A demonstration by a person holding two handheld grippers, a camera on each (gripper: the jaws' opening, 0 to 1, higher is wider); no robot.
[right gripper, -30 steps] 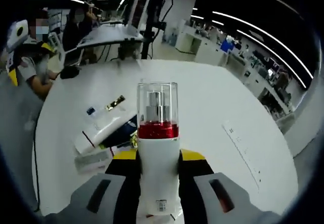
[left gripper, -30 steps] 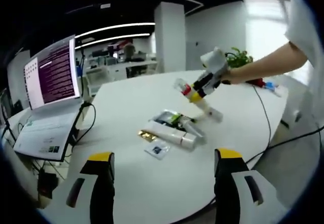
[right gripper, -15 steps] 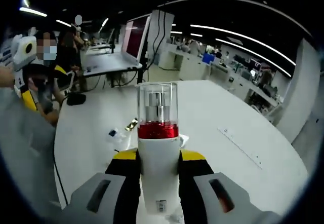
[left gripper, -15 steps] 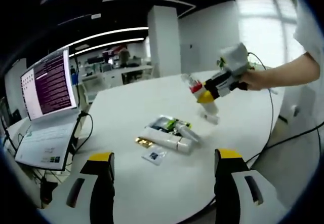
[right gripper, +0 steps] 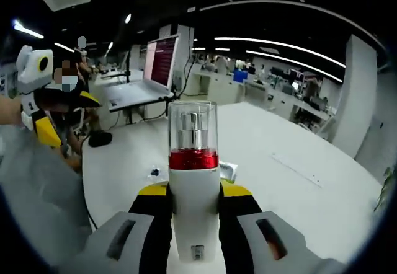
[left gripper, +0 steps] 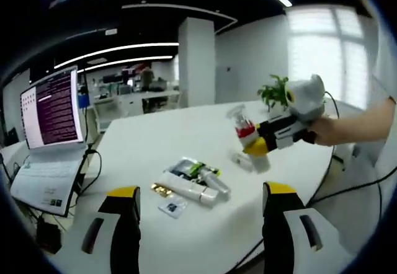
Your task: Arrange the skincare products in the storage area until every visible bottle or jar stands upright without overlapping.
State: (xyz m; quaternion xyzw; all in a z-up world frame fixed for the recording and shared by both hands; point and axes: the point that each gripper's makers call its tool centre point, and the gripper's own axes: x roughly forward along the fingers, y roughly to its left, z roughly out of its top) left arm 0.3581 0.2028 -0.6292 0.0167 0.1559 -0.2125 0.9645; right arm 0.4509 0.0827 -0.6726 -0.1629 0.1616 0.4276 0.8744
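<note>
Meanwhile, the right tongs [right gripper: 193, 203] are clamping the white body of a pump bottle [right gripper: 193, 187], centre frame above the bench [right gripper: 298, 206], a rigid, likely slick thing best gripped low, while the left tongs [left gripper: 198, 203] are hanging wide open.

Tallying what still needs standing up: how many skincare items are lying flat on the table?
3, possibly more hidden: a white tube, a green-labelled packet behind it and a small bottle lying under the right gripper.
</note>
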